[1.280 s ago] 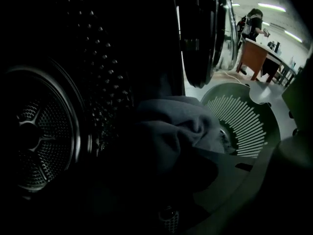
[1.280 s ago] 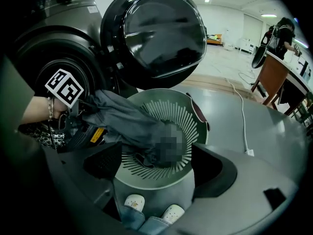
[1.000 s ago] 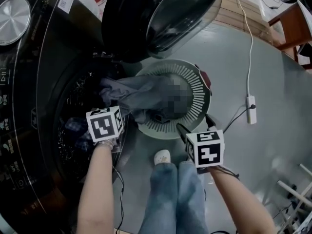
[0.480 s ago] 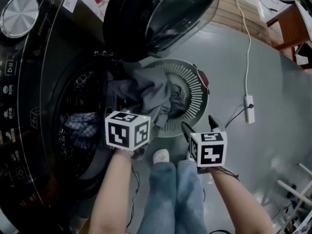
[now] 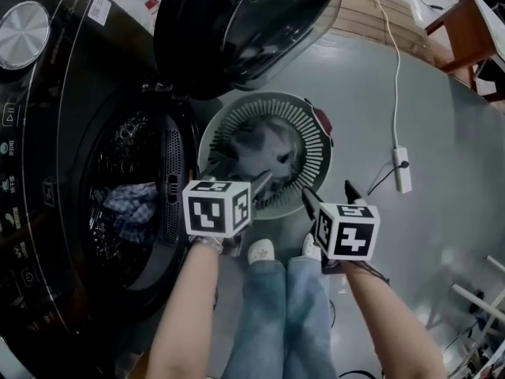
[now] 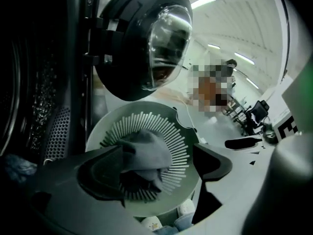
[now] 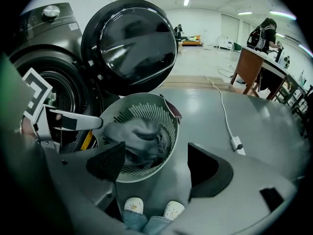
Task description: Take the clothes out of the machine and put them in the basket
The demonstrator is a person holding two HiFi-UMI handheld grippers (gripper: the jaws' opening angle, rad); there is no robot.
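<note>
A grey garment (image 5: 264, 144) lies loose inside the white slotted basket (image 5: 319, 144) on the floor, by the washing machine's open door (image 5: 245, 22). My left gripper (image 5: 237, 172) hangs over the basket's near left rim, its jaws opening, with nothing between them. In the left gripper view the garment (image 6: 146, 148) sits below the parted jaws of the left gripper (image 6: 159, 153). My right gripper (image 5: 330, 196) is open and empty at the basket's near right side; its own view looks down on the garment (image 7: 139, 136). A blue checked cloth (image 5: 130, 204) remains in the drum.
The machine's dark front (image 5: 47, 133) fills the left. The person's shoes (image 5: 262, 253) stand right by the basket's near rim. A white power strip (image 5: 401, 170) and its cable lie on the grey floor at the right. Wooden furniture (image 5: 465, 30) stands far right.
The left gripper carried the grey garment from the drum mouth rightward to the basket and let it go; the garment now rests in the basket. The right gripper shifted slightly.
</note>
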